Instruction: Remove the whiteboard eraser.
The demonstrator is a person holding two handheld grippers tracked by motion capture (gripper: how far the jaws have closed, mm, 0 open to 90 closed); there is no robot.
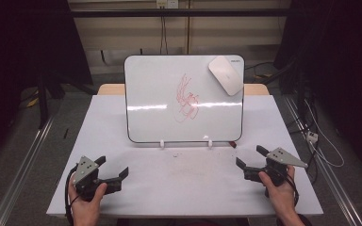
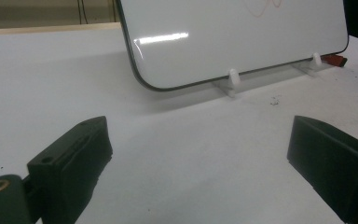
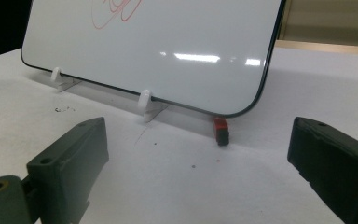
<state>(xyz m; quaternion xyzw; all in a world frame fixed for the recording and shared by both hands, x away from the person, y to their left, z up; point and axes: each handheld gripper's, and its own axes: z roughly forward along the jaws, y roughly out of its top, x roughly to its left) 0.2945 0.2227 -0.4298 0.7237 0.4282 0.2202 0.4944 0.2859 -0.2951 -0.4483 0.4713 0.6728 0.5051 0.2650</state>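
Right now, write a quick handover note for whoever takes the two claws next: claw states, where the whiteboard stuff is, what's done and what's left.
Left claw: open, holding nothing, low over the near left of the white table.
Right claw: open, holding nothing, near right.
Whiteboard: propped on two white clips at the table's middle, leaning back, red scribble on it.
White eraser: stuck at the board's top right corner.
Small red and black piece: on the table under the board's lower right corner; probably a marker or cap, hard to tell.
Done: nothing picked up.
Left: probably take the eraser and wipe off the scribble.
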